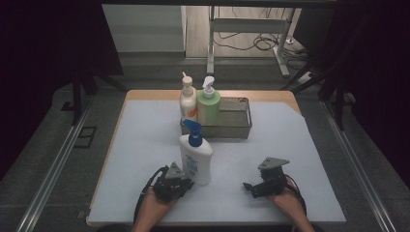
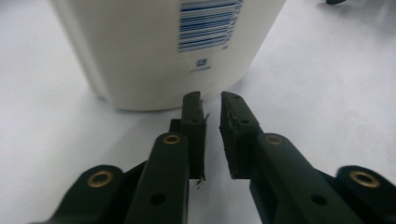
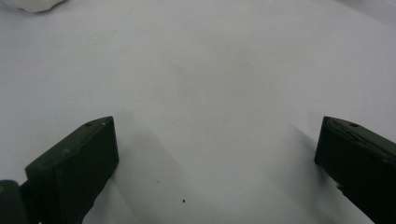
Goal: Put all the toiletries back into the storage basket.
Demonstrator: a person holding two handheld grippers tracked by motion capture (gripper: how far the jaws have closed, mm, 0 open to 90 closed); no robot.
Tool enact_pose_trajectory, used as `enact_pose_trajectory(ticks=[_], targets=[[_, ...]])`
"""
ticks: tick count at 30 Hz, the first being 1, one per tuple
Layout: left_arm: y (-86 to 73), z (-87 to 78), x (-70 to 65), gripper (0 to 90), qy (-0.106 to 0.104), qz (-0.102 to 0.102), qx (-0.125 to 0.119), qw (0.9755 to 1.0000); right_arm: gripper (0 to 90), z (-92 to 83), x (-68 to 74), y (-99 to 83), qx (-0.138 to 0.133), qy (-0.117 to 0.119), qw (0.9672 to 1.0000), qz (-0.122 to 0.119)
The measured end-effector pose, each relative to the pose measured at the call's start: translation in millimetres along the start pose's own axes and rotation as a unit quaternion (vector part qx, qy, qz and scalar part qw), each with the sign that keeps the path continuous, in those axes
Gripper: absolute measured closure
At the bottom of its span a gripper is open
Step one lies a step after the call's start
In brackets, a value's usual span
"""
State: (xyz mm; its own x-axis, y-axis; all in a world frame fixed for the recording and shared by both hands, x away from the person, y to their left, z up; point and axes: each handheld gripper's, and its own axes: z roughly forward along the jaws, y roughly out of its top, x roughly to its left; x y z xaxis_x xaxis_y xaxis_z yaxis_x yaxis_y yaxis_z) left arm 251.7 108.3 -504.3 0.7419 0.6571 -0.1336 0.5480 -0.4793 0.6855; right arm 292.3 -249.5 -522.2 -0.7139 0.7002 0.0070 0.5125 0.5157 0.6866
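While the white bottle (image 1: 196, 157) with the blue spray top stands upright on the counter (image 1: 145, 145), the left hand-held gripper (image 1: 175, 183) sits just beside its base, on the near side. Left gripper view: jaws parted by a narrow slit, nothing between them, tips just short of the bottle's (image 2: 154, 51) lower wall, below the blue barcode; whether they touch it, cannot tell. So: slightly open, gripping nothing.

Right hand-held gripper (image 1: 251, 186) rests low over the counter, well apart from the bottle, to its right. Right gripper view: jaws spread wide, only bare white surface (image 3: 210, 93) between them (a small dark speck lies on it near the bottom). Open, empty.

Farther back, near the far edge of the counter, a wire basket (image 1: 232, 126). At its left end stand two pump bottles, touching or nearly so: a white one with an orange label (image 1: 187, 101) and a green one (image 1: 209, 106). The green one stands inside the basket; for the white one I cannot tell. The spray bottle stands in front of the basket, near it, not touching.

A forearm comes in from the bottom edge behind each gripper.
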Motion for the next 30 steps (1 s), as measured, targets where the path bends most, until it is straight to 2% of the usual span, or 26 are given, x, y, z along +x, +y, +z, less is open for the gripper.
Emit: enact_pose_trajectory(ticks=[8, 16, 21, 24, 27, 30], targets=[[-8.5, -8.6, 3.0, 56.7, 0.024, -0.01, -0.001, 0.9997, 1.2, -3.6, 1.1, 2.0, -0.004, 0.005, 1.0, 0.001], [-20.1, -15.7, 8.0, 37.5, 0.049, -0.025, 0.006, 0.9984, 1.1, -9.4, 6.8, 8.9, -0.015, 0.019, 0.9996, -0.015], [-28.2, -19.8, 11.9, 25.1, 0.066, -0.039, 0.007, 0.997, 0.0, -13.2, 10.9, 15.1, -0.018, 0.024, 0.9992, -0.028], [-32.4, -21.6, 15.3, 18.7, 0.083, -0.044, 0.006, 0.9955, 0.0, -17.0, 11.8, 18.9, -0.028, 0.031, 0.9988, -0.024], [-35.0, -21.6, 18.1, 14.7, 0.103, -0.042, 0.008, 0.9938, 0.0, -20.9, 13.3, 22.9, -0.036, 0.041, 0.9983, -0.023], [-38.0, -21.2, 20.4, 13.0, 0.107, -0.046, 0.006, 0.9931, 0.0, -23.8, 15.2, 27.0, -0.043, 0.046, 0.9977, -0.025]])
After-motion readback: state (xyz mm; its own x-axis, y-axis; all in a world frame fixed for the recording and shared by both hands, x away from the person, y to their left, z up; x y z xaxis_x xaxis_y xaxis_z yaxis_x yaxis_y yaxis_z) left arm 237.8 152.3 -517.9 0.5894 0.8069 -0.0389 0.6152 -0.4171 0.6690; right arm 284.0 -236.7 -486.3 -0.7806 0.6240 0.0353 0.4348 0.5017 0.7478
